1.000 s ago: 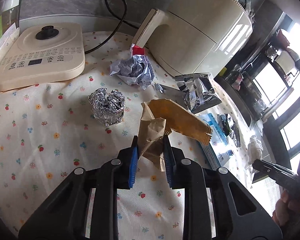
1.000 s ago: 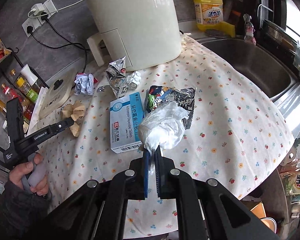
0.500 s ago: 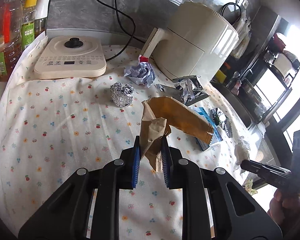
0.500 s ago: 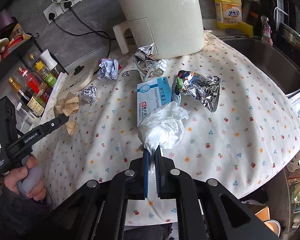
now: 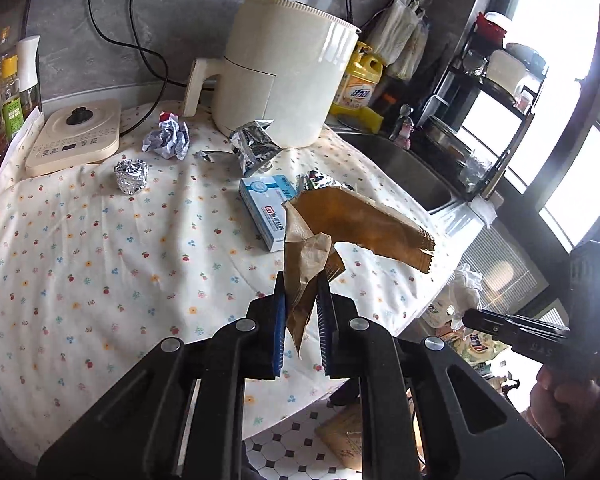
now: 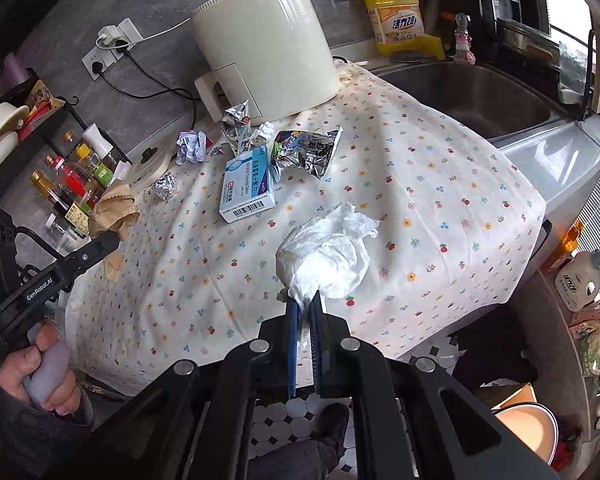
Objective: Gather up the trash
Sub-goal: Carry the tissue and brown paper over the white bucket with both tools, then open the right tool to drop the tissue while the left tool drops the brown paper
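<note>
Left gripper (image 5: 302, 280): fingers just closing further, now pinched on a crumpled brown paper wrapper (image 5: 332, 228), held clear above the flower-print cloth of the bench (image 5: 100, 248). Right gripper (image 6: 305, 300): fingers nearly together, clamped on a wad of white tissue (image 6: 328, 252), raised over the bench's front edge. Remaining on the cloth: foil ball (image 5: 131, 175), crumpled printed paper (image 5: 168, 141), blue-and-white medicine box (image 6: 246, 187), two silver foil packets (image 6: 306, 152), near the cream air fryer (image 6: 264, 48).

Cream air fryer (image 6: 266, 46) (plugged in); yellow detergent bottle (image 6: 398, 14); steel sink (image 6: 488, 100).
</note>
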`<control>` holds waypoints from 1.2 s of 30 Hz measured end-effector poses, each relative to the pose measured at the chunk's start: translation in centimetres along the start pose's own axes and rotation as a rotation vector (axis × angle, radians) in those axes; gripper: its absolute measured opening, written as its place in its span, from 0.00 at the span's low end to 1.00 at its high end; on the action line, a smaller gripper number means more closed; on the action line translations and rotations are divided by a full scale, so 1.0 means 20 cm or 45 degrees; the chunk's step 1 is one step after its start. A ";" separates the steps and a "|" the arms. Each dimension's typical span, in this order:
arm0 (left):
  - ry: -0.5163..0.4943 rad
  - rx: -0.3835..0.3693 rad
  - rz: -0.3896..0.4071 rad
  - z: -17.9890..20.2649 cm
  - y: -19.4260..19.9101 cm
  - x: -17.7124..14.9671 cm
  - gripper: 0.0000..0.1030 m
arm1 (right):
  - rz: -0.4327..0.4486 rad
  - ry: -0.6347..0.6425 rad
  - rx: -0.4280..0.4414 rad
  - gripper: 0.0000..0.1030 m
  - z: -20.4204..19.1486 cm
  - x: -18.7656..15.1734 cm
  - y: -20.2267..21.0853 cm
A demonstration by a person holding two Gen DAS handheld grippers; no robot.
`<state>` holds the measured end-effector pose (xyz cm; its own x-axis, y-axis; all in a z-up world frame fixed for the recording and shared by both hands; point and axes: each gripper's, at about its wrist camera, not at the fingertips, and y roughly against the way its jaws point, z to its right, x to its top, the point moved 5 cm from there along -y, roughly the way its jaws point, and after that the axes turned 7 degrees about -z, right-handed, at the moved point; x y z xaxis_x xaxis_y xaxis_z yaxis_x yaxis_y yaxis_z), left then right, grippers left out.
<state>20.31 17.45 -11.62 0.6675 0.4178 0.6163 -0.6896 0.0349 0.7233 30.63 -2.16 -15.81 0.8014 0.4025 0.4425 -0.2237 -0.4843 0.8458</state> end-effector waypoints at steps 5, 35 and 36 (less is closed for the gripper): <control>-0.094 -0.076 -0.053 0.32 -0.07 -0.07 0.13 | 0.035 -0.096 -0.041 0.07 0.26 -0.15 0.18; -0.379 -0.285 -0.526 1.32 -0.60 -0.86 0.14 | -0.169 -0.560 -0.315 0.38 1.39 -1.25 0.38; -0.387 -0.286 -0.543 1.34 -0.62 -0.89 0.14 | -0.173 -0.567 -0.322 0.40 1.41 -1.27 0.38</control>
<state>24.44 -14.73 -23.31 0.9279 0.0458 0.3700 -0.3618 0.3495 0.8642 24.19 -37.94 -29.04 0.9782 0.0533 0.2006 -0.1838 -0.2262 0.9566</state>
